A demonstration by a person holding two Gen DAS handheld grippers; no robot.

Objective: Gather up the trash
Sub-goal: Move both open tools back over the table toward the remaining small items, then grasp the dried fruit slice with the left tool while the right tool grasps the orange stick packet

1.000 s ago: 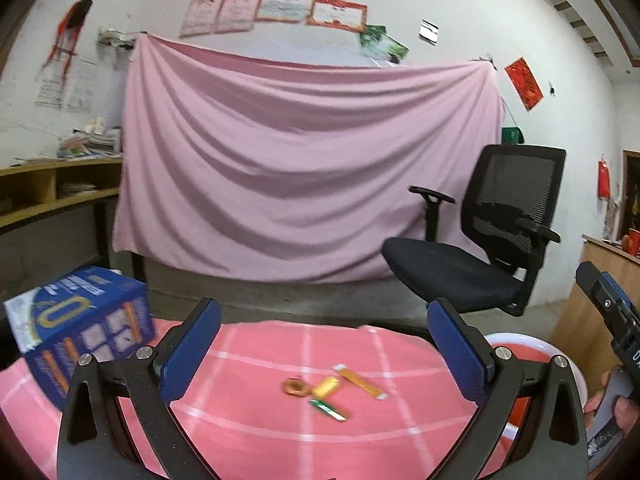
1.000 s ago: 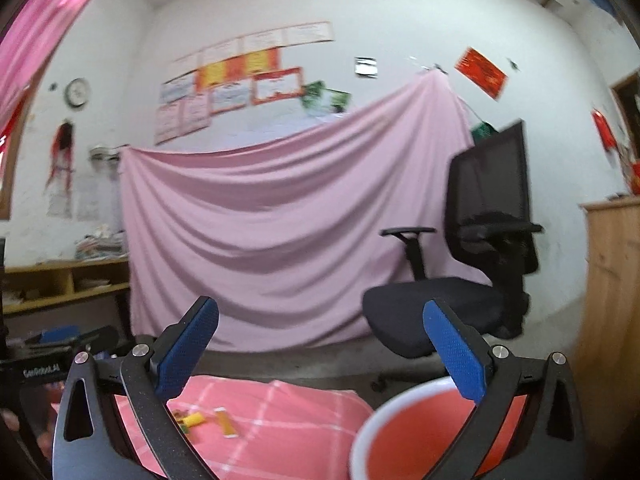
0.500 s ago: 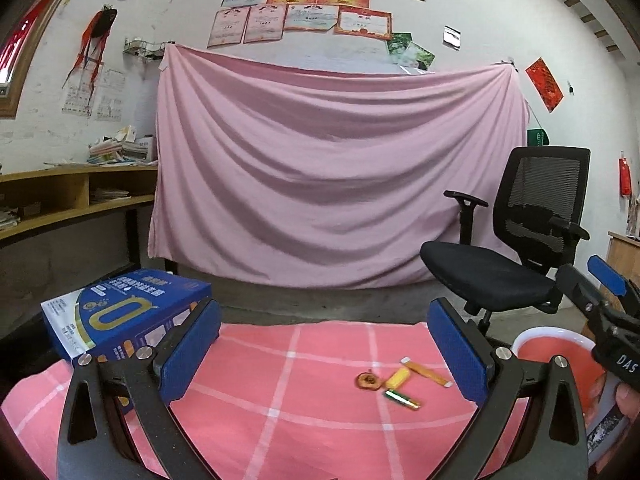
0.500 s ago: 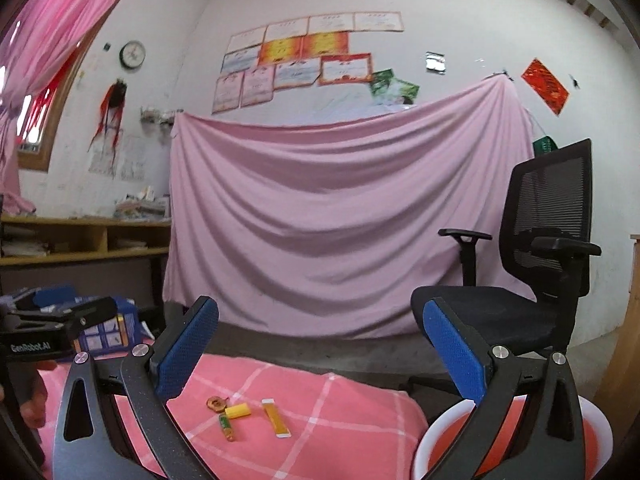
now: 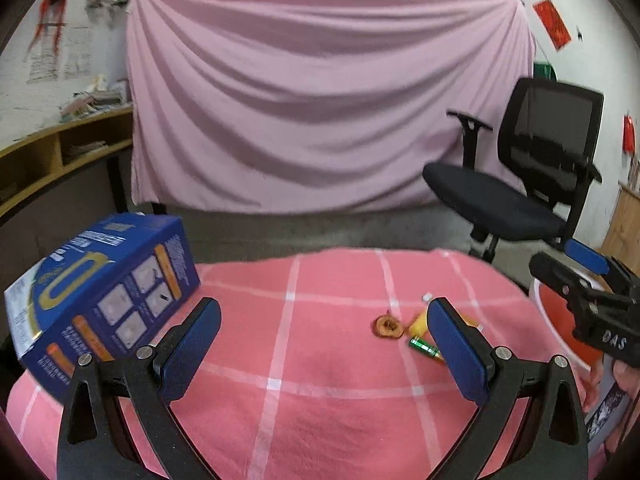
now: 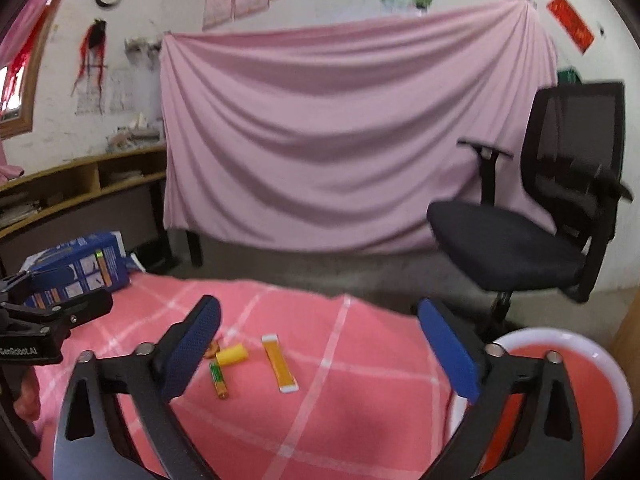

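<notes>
Small trash lies together on a pink checked tablecloth point(image 6: 320, 420): an orange sachet point(image 6: 279, 363), a yellow tube point(image 6: 232, 355), a green and gold battery point(image 6: 218, 379) and a brown round scrap point(image 5: 387, 326). The battery also shows in the left wrist view point(image 5: 425, 347). My left gripper point(image 5: 324, 348) is open and empty above the cloth, the trash by its right finger. My right gripper point(image 6: 320, 354) is open and empty, the trash just right of its left finger. A white-rimmed red bin point(image 6: 576, 384) stands at the table's right edge.
A blue carton point(image 5: 100, 296) stands at the table's left end. A black office chair point(image 6: 552, 208) stands behind the table on the right, before a hanging pink sheet point(image 6: 340, 140). Wooden shelves point(image 6: 60, 188) run along the left wall.
Both grippers have tilted down and moved in toward the table. The trash and the blue carton now appear nearer and larger. Both stay open.
</notes>
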